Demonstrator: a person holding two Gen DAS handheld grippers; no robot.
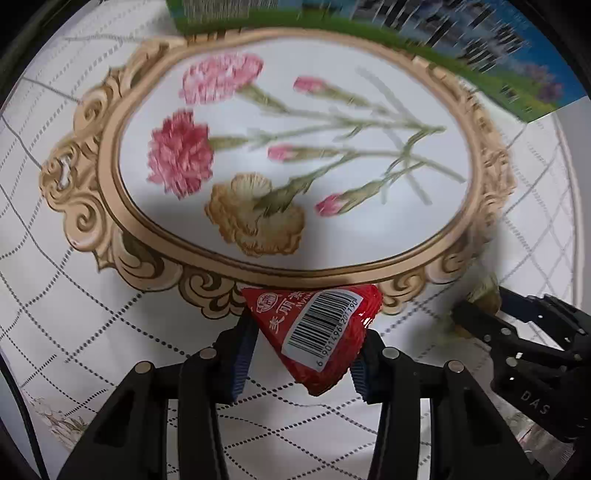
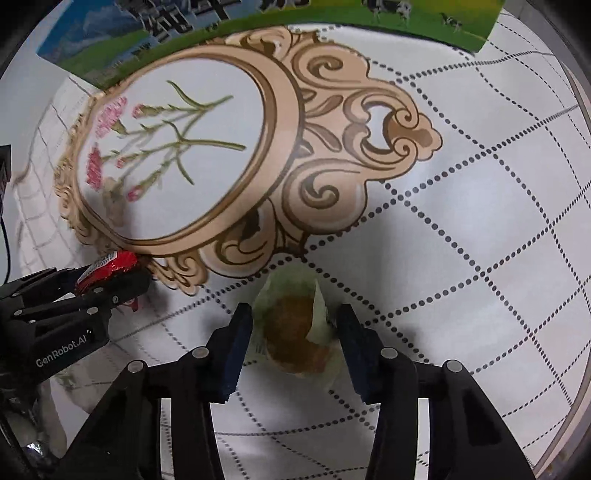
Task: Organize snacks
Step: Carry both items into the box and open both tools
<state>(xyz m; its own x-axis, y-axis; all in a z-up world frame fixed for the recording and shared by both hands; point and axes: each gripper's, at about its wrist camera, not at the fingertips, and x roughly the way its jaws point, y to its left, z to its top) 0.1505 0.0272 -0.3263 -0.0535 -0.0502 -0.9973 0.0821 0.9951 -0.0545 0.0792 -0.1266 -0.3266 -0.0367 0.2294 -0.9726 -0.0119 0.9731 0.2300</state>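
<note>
Left wrist alone shows red snack's (image 1: 317, 332) barcode.

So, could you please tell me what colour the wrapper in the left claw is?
Red wrapper, with a white barcode label, clearest in the left wrist view.

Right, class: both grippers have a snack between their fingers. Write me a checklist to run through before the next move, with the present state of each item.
1. Left gripper shut on red packet: ok, both pads touch it.
2. Right gripper shut on the brown snack in clear wrap: ok, the fingers touch the wrapper on both sides.
3. Grippers apart from each other: ok, a gap shows.
4. Red packet lifted off the tablecloth: cannot tell.
5. Box at the far edge, open to receive snacks: cannot tell, only its printed side shows.
</note>
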